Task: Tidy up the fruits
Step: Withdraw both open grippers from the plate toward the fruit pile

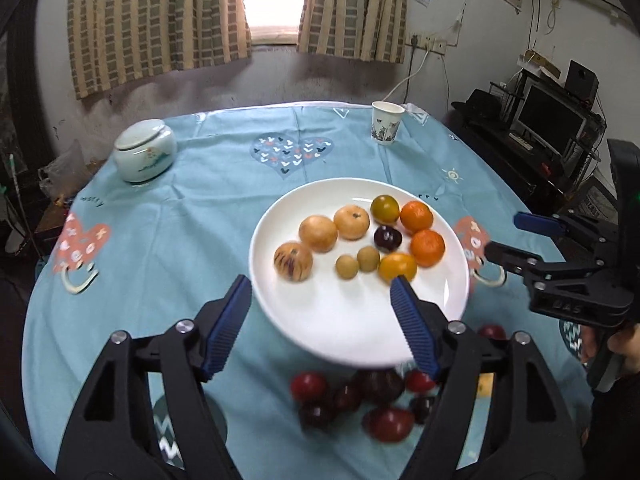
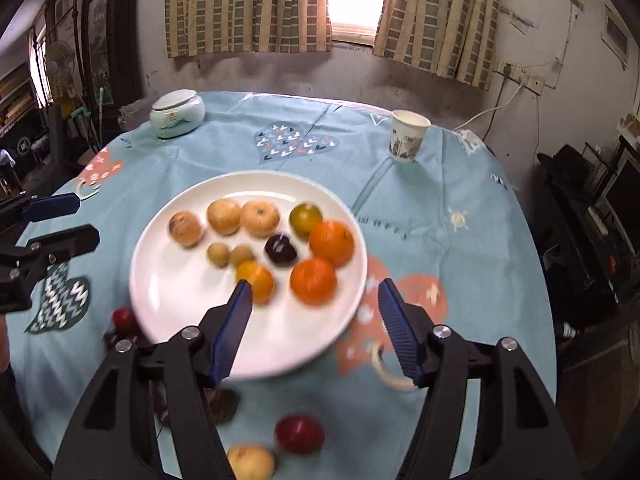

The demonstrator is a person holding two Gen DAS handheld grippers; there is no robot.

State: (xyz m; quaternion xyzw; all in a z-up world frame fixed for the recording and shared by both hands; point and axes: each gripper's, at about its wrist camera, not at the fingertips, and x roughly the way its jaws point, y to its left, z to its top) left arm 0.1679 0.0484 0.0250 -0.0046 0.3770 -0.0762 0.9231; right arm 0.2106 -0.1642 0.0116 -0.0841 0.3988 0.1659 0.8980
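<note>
— So where did things stand when you looked in?

— Both tongs were spread and held nothing. The left tongs [image 1: 322, 280] hung over the near rim of the plate [image 1: 344, 320]; the right tongs [image 2: 314, 284] hovered over its right side.

— And the fruit?

— Sorted by kind on the plate: pale ones at the left, oranges [image 1: 427, 247] at the right, one plum [image 1: 387, 238] in the middle. A heap of plums [image 1: 360, 400] lay on the tabletop [image 1: 160, 240] just before the plate, and a pale fruit [image 2: 251, 462] and a red one [image 2: 299, 434] sat nearer the right tongs.

— What would you have advised?

— I'd judge a loose plum came next. Come down straight over one at the heap's edge, close gently round its middle so it doesn't squirt away, and set it beside the plated plum without nudging the oranges.
</note>
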